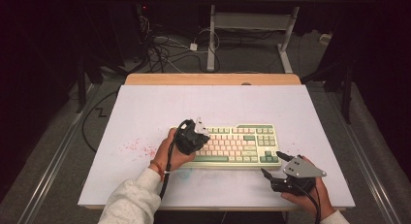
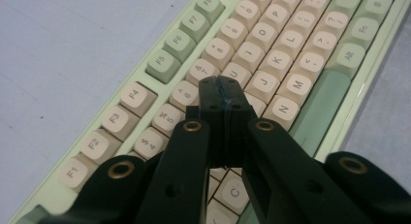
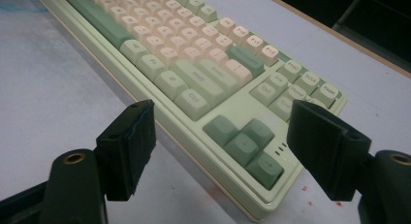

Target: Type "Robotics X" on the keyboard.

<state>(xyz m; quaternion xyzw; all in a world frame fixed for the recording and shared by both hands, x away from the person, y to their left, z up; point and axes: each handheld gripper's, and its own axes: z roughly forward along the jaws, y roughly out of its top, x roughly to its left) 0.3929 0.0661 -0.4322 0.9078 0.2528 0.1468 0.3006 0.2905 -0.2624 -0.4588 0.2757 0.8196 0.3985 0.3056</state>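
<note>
Green-and-cream keyboard (image 1: 232, 145) sits frame center; left gripper (image 2: 220, 95) is pinched closed above its letter keys, right gripper (image 3: 220, 151) gapes wide near its lower-right corner.

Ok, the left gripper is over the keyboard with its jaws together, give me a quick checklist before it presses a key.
1. Left gripper jaws shut to form one pressing tip: ok, pads together with nothing between them.
2. Tip over the letter area of the keyboard: ok, it sits above the middle rows near H and J.
3. Tip centred on one single key: cannot tell, the jaws hide the key below.
4. Right gripper clear of the keys: ok, it is open, off the keyboard's near right corner over the white table top.
5. Keyboard flat on the table: ok.
6. Cable from the left gripper off the keys: ok, it trails back along the forearm.
</note>
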